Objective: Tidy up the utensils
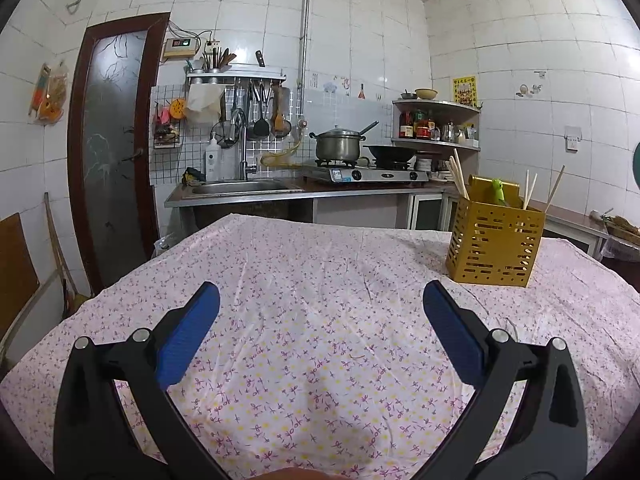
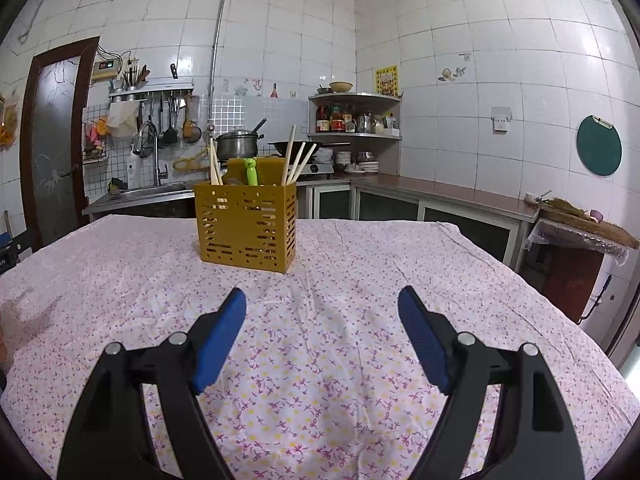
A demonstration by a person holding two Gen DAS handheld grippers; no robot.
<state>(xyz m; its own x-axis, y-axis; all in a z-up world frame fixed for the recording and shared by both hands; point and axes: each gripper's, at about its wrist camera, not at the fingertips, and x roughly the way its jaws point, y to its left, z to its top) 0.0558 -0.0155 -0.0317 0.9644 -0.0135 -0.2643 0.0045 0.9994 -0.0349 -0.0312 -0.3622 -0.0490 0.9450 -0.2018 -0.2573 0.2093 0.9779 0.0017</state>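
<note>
- At centre frame of my right wrist view, the perforated yellow plastic utensil holder [image 2: 246, 227] stands upright on the floral pink tablecloth [image 2: 340, 360], with pale wooden chopsticks [image 2: 296, 160] inside.
- My right gripper [image 2: 322, 304] gapes wide, empty.
- My left gripper [image 1: 321, 300] likewise; holder at right.

No legible text anywhere.

Both the left claw [image 1: 321, 294] and the right claw [image 2: 322, 298] point slightly downward, blue-padded jaws spread wide, gripping nothing.
</note>
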